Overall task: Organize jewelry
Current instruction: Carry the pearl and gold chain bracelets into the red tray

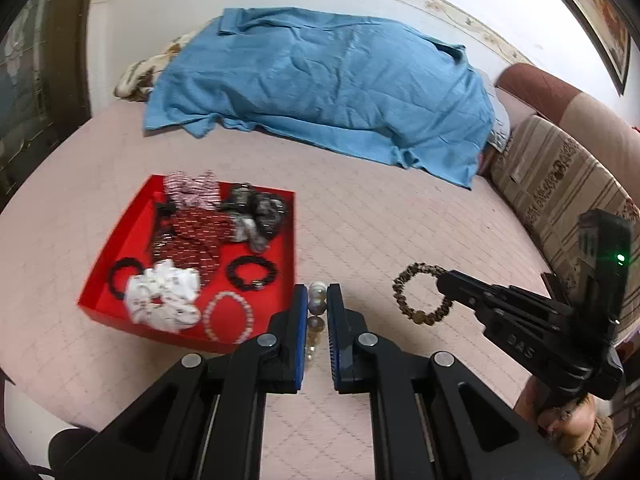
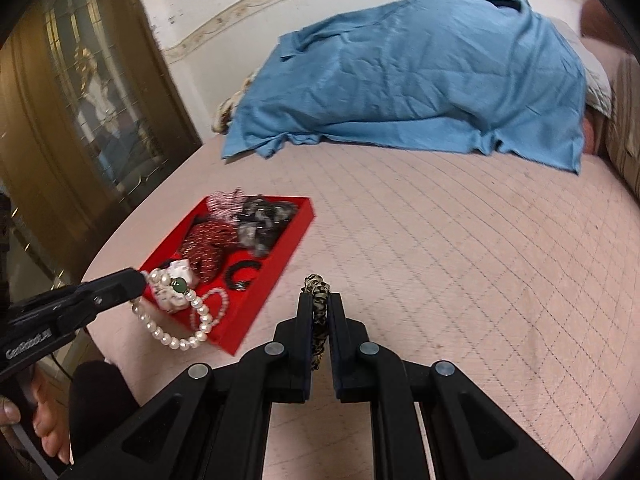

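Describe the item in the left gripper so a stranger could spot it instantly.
Start at the red tray on the pink quilted bed. At its near corner the left gripper is shut on a pearl bracelet that dangles in a loop. One green bead distinguishes it from the plain pale bracelet in the tray.

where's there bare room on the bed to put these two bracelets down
Free: the pink quilt between the red tray and the blue cloth. Crowded: the tray, full of scrunchies and bracelets.
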Demonstrator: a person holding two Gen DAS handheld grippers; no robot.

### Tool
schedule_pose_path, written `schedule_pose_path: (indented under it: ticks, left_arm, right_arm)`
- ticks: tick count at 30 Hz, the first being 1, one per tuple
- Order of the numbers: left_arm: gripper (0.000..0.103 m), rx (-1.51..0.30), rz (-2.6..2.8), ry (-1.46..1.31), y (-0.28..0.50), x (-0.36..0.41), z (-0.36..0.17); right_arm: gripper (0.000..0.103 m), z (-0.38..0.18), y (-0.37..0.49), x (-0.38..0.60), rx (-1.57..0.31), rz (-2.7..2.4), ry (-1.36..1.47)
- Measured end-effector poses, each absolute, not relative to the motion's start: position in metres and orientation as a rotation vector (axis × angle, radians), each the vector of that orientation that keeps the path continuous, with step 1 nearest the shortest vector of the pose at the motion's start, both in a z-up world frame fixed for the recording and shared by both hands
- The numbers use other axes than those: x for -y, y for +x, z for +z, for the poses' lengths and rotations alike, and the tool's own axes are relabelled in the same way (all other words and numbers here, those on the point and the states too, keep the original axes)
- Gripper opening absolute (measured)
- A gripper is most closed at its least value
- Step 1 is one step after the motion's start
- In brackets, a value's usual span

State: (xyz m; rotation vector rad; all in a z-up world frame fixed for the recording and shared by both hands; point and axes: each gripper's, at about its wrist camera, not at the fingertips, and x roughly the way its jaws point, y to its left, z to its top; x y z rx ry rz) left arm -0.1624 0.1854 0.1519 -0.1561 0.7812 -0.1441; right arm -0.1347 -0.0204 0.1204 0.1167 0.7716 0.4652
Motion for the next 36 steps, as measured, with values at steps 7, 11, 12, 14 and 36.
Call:
schedule_pose_path:
  ticks: [7,11,12,14,36]
  left_arm:
    - [0.009,-0.749,-0.072,-0.141,-0.168,-0.213,0.158]
    - [0.009,-0.739,-0.057,-0.146,-0.165,-0.228,0.162]
    - [0.009,-0.738,-0.054,-0.144,-0.164,-0.231,0.162]
    - [0.009,-0.733,-0.046,-0.139,-0.16,-0.236,0.164]
    - [0.009,-0.681,0.063,-0.037,-0.094,-0.27,0.151]
  right_arm:
    - [0.008,0.131,-0.146,-0.015,-0.769,0.508,0.042]
    - [0.008,0.134,-0.149,-0.032,-0.769,0.531,0.017]
    - [0.008,0.135,-0.149,-0.036,-0.773,0.537,0.017]
    - [0.008,0.137,-0.148,-0.042,-0.777,0.544,0.016]
    - [0.009,0.143,-0.122,-0.101,-0.775,0.549,-0.048]
